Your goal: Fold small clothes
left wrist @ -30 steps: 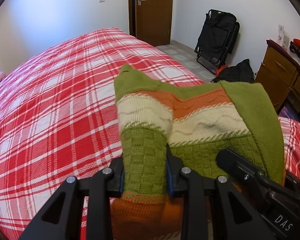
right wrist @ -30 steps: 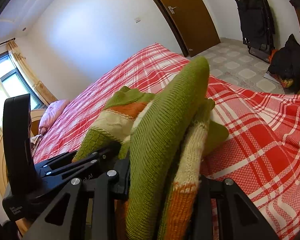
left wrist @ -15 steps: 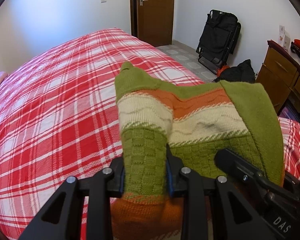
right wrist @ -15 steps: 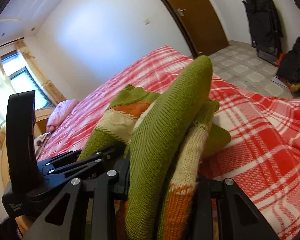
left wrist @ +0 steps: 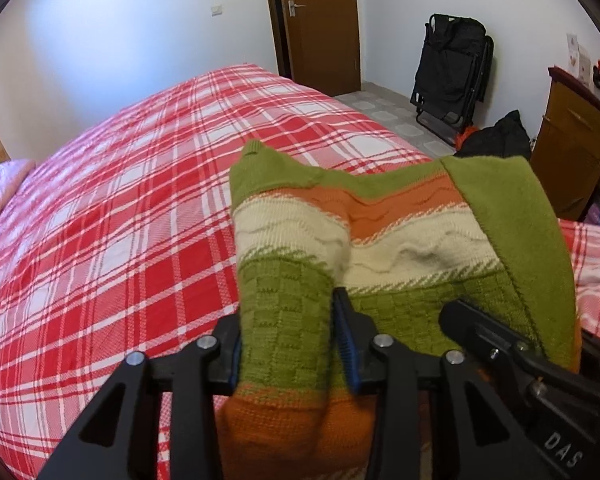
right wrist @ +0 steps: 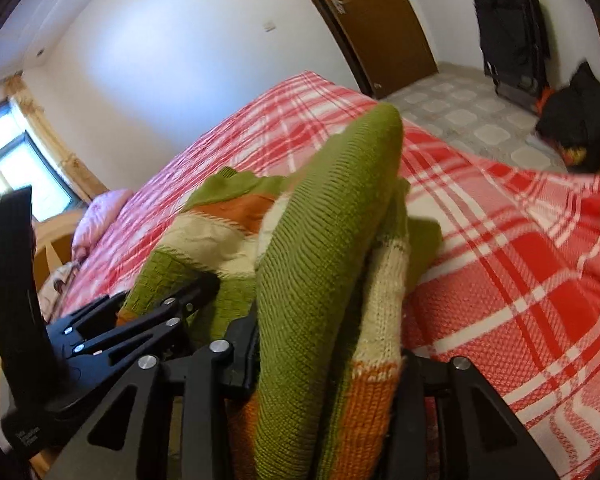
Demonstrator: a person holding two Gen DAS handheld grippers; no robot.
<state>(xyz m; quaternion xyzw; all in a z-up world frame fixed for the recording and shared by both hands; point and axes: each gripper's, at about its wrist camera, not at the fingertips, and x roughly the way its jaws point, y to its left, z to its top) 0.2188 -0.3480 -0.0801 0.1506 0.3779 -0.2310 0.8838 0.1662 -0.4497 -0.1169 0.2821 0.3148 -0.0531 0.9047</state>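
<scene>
A knitted sweater in green, cream and orange bands lies bunched on the red plaid bed. Its near hem is lifted off the bed by both grippers. My left gripper has a fold of green checked knit between its blue pads. Its jaws are opening, and the knit still fills the gap. My right gripper holds a thick roll of green and cream knit. Its jaws are also opening, with cloth packed between them. The two grippers sit side by side, and the right one's finger shows in the left wrist view.
The plaid cover runs far to the left and back, with a pink pillow at its far end. Beyond the bed are a brown door, a folded black chair, a dark bag on the tiled floor and a wooden dresser.
The left jaws have spread a little around the green fold. The right gripper has shifted slightly, so its view is blurred. The sweater keeps its shape and place.
</scene>
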